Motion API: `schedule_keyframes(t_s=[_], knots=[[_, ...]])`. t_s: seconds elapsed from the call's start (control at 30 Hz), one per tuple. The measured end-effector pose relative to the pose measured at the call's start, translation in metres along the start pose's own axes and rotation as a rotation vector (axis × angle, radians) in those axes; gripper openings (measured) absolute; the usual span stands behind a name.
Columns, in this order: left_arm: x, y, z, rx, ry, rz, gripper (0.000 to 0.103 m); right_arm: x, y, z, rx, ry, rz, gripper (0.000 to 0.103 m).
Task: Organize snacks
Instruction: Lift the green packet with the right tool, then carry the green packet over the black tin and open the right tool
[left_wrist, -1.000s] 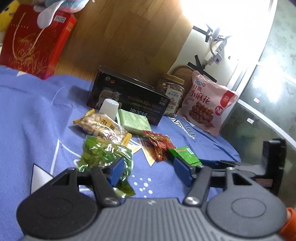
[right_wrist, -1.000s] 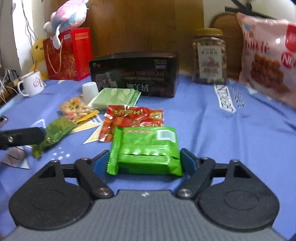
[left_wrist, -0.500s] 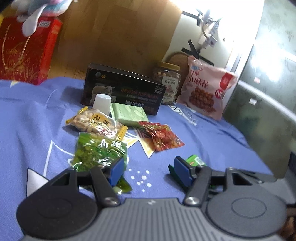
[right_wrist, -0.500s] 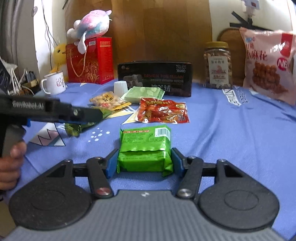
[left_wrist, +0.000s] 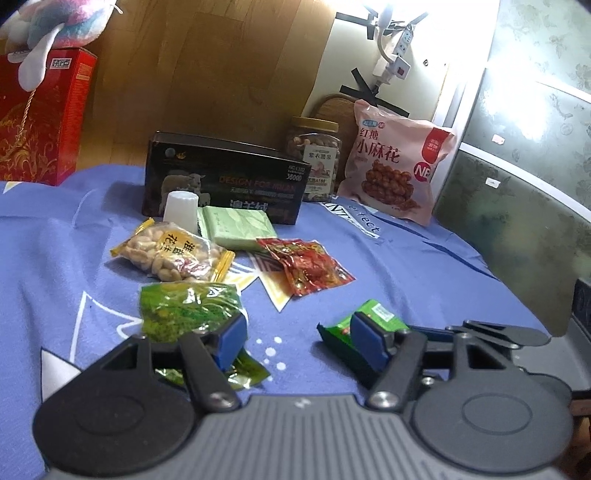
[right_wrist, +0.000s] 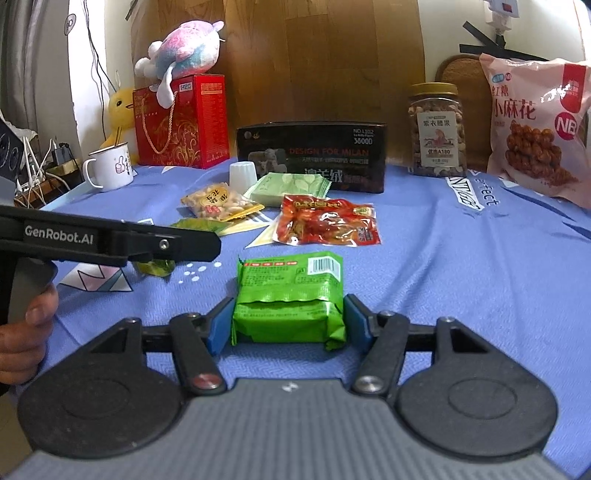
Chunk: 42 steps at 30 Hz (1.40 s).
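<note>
Right claw (right_wrist: 289, 325) has its blue pads clamped on both sides of the green snack pack (right_wrist: 290, 295), near the table's front edge. Left claw (left_wrist: 299, 343) is wide open and holding nothing, its left pad over the green pickle packet (left_wrist: 188, 310).

"GenRobot.AI" is printed on the black left gripper (right_wrist: 110, 242), "DESIGN FOR MILAN" and "3800D" on the black rectangular box (right_wrist: 312, 157), "小麻花" on the pink snack bag (right_wrist: 535, 125), and "A180" on the clear plastic nut jar (right_wrist: 437, 131).

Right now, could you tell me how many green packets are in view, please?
3: bright green packet between the right gripper's fingers, dark green packet by the left gripper, pale green packet before the black box.
</note>
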<state>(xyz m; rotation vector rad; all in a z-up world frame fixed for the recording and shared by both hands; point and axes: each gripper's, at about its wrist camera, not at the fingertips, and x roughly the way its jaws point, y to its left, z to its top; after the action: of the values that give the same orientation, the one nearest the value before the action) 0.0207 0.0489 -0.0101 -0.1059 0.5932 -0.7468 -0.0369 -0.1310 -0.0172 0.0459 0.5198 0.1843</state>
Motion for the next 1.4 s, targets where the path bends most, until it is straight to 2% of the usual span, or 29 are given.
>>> schedule_keyframes(t_s=[0.3, 1.1, 1.27, 1.4], knots=[[-0.001, 0.005, 0.0, -0.029, -0.001, -0.021, 0.064, 0.0, 0.0, 0.0, -0.001, -0.001, -0.001, 0.066], [-0.002, 0.004, 0.0, -0.031, -0.001, -0.011, 0.064, 0.0, 0.002, 0.0, -0.01, 0.001, -0.005, 0.067], [0.002, 0.001, 0.0, -0.003, 0.032, -0.015, 0.064, 0.001, 0.003, 0.0, -0.018, 0.004, -0.009, 0.067], [0.012, -0.002, 0.001, 0.024, 0.091, -0.024, 0.064, 0.001, 0.002, 0.0, -0.01, 0.002, -0.006, 0.067]])
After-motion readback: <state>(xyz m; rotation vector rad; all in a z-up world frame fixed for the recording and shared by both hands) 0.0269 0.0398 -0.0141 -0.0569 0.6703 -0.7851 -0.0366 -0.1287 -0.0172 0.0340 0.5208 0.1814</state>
